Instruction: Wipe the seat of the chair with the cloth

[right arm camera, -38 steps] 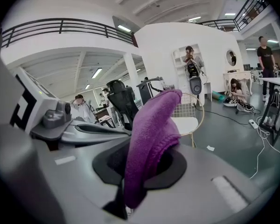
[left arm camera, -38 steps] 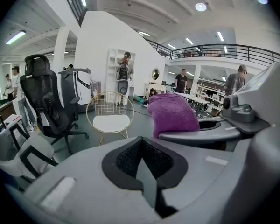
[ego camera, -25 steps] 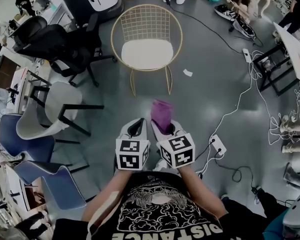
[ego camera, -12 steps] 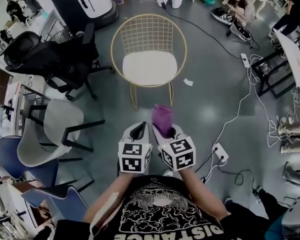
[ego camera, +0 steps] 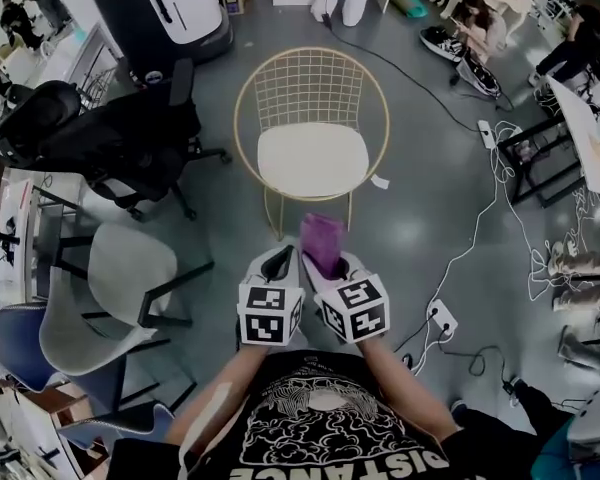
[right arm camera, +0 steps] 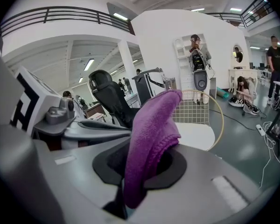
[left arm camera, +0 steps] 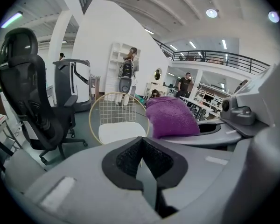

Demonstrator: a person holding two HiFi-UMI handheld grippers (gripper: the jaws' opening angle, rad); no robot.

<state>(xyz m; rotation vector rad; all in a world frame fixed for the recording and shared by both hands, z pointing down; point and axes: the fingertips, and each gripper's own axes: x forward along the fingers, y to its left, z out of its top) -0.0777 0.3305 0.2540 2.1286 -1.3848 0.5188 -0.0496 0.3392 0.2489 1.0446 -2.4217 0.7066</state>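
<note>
Grey floor (ego camera: 430,198), glossy, with cables trailing across its right side. Far left: black office chair (ego camera: 110,133) on castors. Near left of it, a grey armchair (ego camera: 120,278).

Centre, far from the person: gold wire chair (ego camera: 310,118), round mesh back, thin legs. Its white seat (ego camera: 312,158) is bare; nothing touches it.

Both tongs are held side by side, close to the person's chest, well short of the wire chair and pointing toward it. Left tongs (ego camera: 275,258): in the left gripper view the dark pads are pressed together, nothing between them. Right tongs (ego camera: 330,260): closed on a purple cloth (ego camera: 322,238). In the right gripper view the cloth (right arm camera: 151,129) rises out of the pinch, folds over and leans toward the chair. It hangs in the air above the floor, in front of the chair's near legs, apart from the seat.

White power strip (ego camera: 441,317) on the floor, near right. A small white scrap (ego camera: 380,181) lies just beside the chair's right front leg.
</note>
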